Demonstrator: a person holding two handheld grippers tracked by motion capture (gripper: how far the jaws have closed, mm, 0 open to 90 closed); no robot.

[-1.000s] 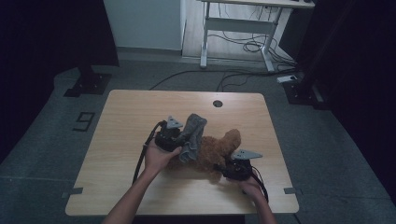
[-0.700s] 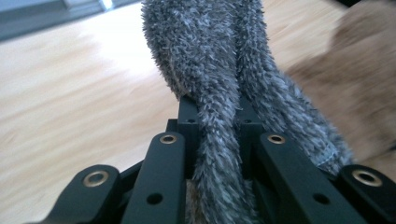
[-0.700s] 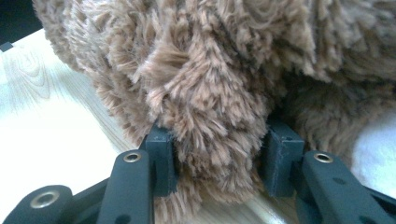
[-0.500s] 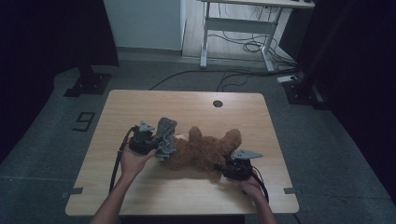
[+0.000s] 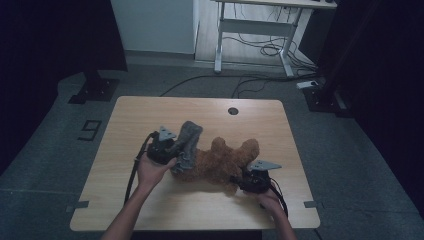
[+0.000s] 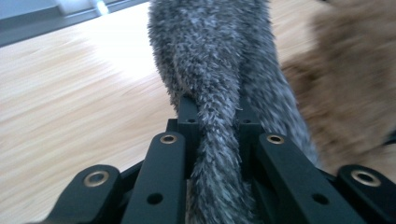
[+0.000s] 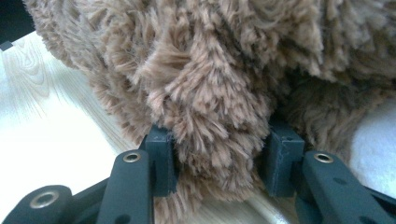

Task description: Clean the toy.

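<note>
A brown teddy bear [image 5: 220, 162] lies on its side in the middle of the wooden table [image 5: 150, 115]. At the bear's left end a grey fuzzy cloth piece [image 5: 187, 142] sticks up. My left gripper [image 5: 176, 150] is shut on it, with the grey fur [image 6: 210, 70] pinched tight between the jaws of the left gripper [image 6: 215, 112]. Brown fur [image 6: 345, 107] shows just to the right of it. By the bear's lower right end my right gripper [image 5: 240, 184] is shut on a thick tuft of a limb of the bear [image 7: 210, 70], squeezed in the right gripper [image 7: 219, 140].
A round cable hole [image 5: 233, 110] sits near the table's far edge. Beyond the table stands a desk frame [image 5: 250, 30] with cables on the floor. Bare tabletop lies to the left and along the front edge.
My left gripper pulled the grey piece to the left, then came partway back right. The bear now lies stretched out flatter. The right gripper has stayed put.
</note>
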